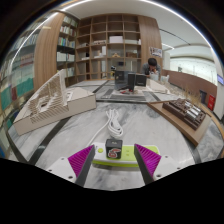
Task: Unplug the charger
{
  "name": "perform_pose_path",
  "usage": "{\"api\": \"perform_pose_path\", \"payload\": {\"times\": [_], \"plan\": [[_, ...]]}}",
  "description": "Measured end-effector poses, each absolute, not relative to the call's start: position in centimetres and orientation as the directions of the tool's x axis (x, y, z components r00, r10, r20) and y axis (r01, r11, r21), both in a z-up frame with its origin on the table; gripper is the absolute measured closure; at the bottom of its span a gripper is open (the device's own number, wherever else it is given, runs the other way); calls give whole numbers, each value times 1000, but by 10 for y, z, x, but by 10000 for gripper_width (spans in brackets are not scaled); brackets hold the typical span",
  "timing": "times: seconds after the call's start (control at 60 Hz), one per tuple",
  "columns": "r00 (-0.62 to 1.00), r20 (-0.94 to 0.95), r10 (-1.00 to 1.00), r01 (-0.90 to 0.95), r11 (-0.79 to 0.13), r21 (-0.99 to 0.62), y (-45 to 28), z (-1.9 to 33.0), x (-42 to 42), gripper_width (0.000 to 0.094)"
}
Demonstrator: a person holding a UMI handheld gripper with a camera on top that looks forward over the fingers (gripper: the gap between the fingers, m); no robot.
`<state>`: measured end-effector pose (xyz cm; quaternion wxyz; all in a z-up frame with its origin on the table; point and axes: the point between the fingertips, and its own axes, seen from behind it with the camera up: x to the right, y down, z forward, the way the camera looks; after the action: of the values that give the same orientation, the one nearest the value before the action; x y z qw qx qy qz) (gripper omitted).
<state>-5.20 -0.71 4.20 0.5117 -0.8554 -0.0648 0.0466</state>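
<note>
A small dark charger (114,145) with a red and white mark on its face is plugged into a white and green power strip (115,155) lying on a marble table (150,128). A white cable (115,124) runs from the charger away across the table. My gripper (114,157) is open, with its magenta pads (81,160) to either side of the strip. The charger and strip stand between the fingers with a gap on each side.
A wooden architectural model (52,100) sits to the left on the table and another model (185,110) to the right. A person (152,68) sits at a desk with monitors (128,72) beyond. Bookshelves (108,40) line the far wall.
</note>
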Motion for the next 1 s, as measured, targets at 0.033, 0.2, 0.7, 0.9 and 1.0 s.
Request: {"api": "perform_pose_path", "payload": {"times": [0.033, 0.2, 0.7, 0.9, 1.0], "plan": [[987, -22, 156, 54, -464, -884, 2, 38, -54, 124], [985, 6, 170, 80, -431, -899, 31, 25, -66, 463], [985, 26, 170, 63, -217, -974, 37, 104, -63, 833], [979, 89, 181, 107, -94, -990, 27, 225, -48, 835], [983, 130, 129, 150, -162, -975, 17, 205, 0, 835]]}}
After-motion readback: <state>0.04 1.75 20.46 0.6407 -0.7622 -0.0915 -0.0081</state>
